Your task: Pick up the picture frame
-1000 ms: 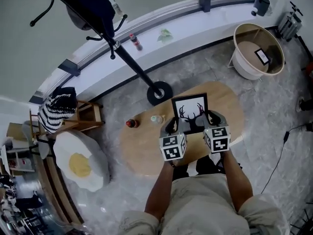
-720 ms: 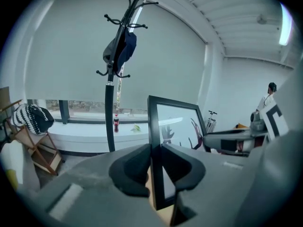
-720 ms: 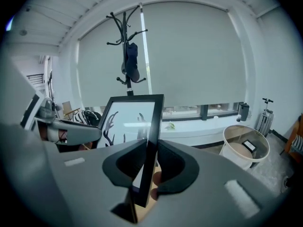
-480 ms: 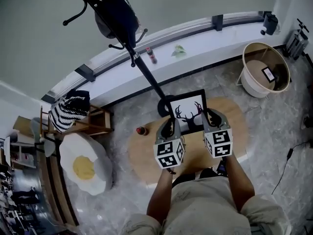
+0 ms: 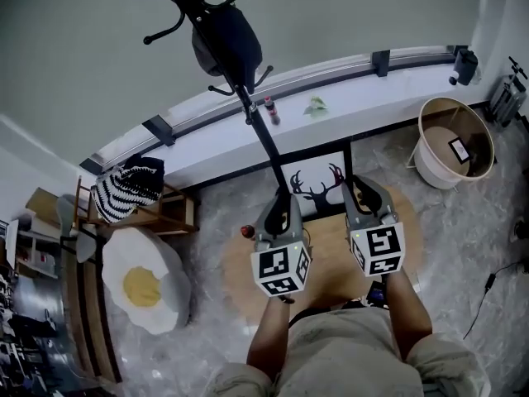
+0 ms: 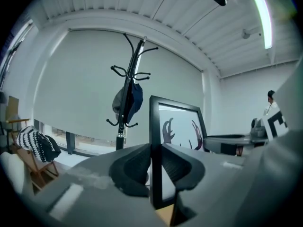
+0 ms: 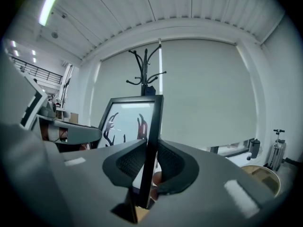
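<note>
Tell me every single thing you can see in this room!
picture frame: one, black with a white antler picture, held upright above the table
table: one, light wood, oval, under the frame
coat stand: one, black, behind the table
bag: one, dark, hanging on the coat stand
bottle: one, dark with a red top, on the window ledge
small red thing: one, at the table's left edge; too small to tell what it is
egg cushion: one, white and yellow, on the floor at left
striped cloth: one, black and white, on a wooden chair
tub: one, cream, on the floor at right
left tool: one, grey, shut on the frame's left side
right tool: one, grey, shut on the frame's right side
arms: two, bare, behind the tools
</note>
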The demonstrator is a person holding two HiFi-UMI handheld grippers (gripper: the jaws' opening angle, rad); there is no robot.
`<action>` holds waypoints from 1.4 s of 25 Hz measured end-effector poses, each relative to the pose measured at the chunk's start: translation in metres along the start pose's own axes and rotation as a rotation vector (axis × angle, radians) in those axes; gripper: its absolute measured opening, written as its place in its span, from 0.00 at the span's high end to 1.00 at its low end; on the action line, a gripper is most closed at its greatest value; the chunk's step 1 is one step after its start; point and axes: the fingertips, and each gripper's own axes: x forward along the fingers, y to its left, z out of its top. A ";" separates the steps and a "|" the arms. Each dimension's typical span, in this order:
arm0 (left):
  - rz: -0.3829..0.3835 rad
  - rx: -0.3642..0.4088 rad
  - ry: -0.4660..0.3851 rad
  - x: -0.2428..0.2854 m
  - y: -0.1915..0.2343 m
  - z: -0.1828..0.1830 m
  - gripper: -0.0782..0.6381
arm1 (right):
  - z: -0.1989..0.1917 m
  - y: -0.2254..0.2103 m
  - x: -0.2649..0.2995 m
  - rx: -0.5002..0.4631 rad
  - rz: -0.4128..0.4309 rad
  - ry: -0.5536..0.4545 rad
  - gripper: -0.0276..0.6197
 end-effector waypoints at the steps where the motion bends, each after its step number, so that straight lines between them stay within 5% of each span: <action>1: 0.001 -0.006 -0.015 -0.003 0.002 0.008 0.78 | 0.009 0.003 0.000 -0.008 0.005 -0.019 0.84; 19: 0.096 0.100 -0.258 -0.061 0.037 0.130 0.78 | 0.132 0.061 0.001 -0.079 0.115 -0.288 0.84; 35: 0.144 0.226 -0.486 -0.090 0.026 0.183 0.78 | 0.184 0.069 -0.024 -0.150 0.037 -0.507 0.84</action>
